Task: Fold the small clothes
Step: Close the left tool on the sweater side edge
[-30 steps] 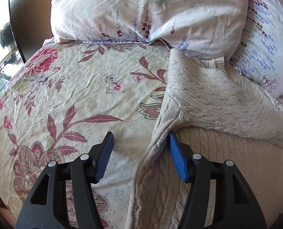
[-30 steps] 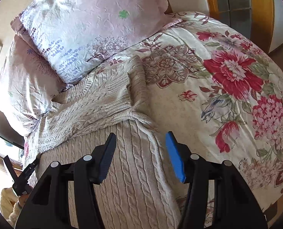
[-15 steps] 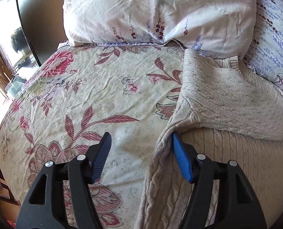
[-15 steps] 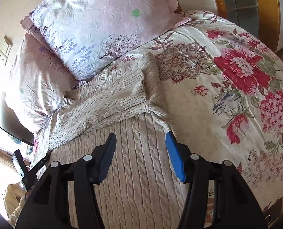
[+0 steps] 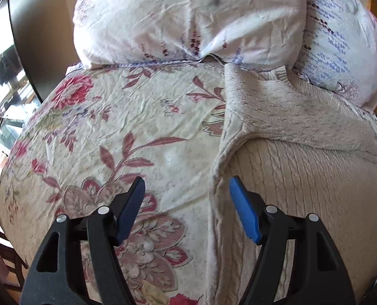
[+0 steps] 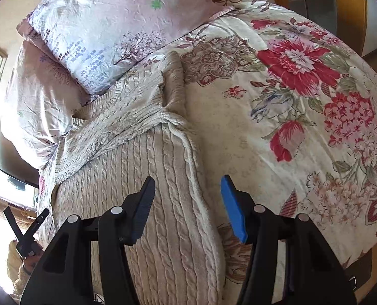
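Left wrist view: the left tool [image 5: 186, 203] hangs with its jaws apart and nothing between them, over the flowered bedspread [image 5: 107, 127]. The sweater [image 5: 303, 178] fills the right half of the frame; its folded edge runs from bottom centre up toward the pillows [image 5: 188, 17], just right of the tool's gap.

Right wrist view: the right tool [image 6: 187, 204] is also apart and empty, straddling the sweater's [image 6: 137, 183] right-hand edge, lower centre. No writing or brand can be read anywhere.
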Available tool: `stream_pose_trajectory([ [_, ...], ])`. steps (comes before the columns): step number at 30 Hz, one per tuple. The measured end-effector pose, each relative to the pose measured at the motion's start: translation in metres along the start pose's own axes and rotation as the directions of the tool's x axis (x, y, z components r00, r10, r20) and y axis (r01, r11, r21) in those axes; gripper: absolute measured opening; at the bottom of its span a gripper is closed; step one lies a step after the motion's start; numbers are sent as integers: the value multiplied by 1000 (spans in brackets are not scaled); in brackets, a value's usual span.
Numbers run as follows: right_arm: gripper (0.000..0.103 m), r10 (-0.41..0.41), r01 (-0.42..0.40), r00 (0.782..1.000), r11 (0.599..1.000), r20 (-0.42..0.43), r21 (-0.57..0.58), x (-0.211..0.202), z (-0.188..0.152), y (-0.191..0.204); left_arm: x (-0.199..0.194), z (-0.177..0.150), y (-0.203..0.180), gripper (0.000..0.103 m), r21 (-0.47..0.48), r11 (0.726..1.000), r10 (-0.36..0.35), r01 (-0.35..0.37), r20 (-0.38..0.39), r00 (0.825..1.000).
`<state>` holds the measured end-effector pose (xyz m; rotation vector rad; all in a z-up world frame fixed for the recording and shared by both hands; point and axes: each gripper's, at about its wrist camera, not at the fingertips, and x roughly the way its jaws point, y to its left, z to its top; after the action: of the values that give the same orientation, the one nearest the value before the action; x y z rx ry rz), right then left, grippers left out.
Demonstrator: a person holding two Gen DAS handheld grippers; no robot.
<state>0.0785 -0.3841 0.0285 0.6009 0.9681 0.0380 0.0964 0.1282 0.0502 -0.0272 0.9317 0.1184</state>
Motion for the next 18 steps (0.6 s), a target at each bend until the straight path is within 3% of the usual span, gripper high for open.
stream_pose_trajectory([
  [5, 56, 32, -32, 999, 999, -9, -20, 5, -2, 16, 32, 22, -39, 69, 137, 987, 81, -81, 2, 997],
  [7, 56, 32, -32, 999, 999, -6, -14, 3, -3, 16, 45, 30, -43, 56, 151, 984, 98, -97, -3, 995],
  [8, 56, 30, -30, 1000, 1000, -5, -9, 2, -4, 15, 48, 34, -43, 52, 140, 986, 87, -85, -4, 996],
  [10, 56, 24, -24, 1000, 1000, 1, 2, -1, -4, 12, 52, 44, -38, 29, 91, 994, 64, -62, -19, 998],
  [13, 56, 20, -20, 1000, 1000, 12, 22, -5, -4, 6, 54, 46, -33, 17, 40, 999, 25, -24, -25, 999],
  [15, 56, 14, -15, 1000, 999, 17, 30, -6, -4, 3, 52, 43, -30, 14, 5, 1000, 17, -17, -16, 1000],
  [18, 56, -7, 5, 1000, 999, 27, 44, -6, -3, -2, 52, 40, -5, 14, -188, 981, -61, 57, -19, 998],
])
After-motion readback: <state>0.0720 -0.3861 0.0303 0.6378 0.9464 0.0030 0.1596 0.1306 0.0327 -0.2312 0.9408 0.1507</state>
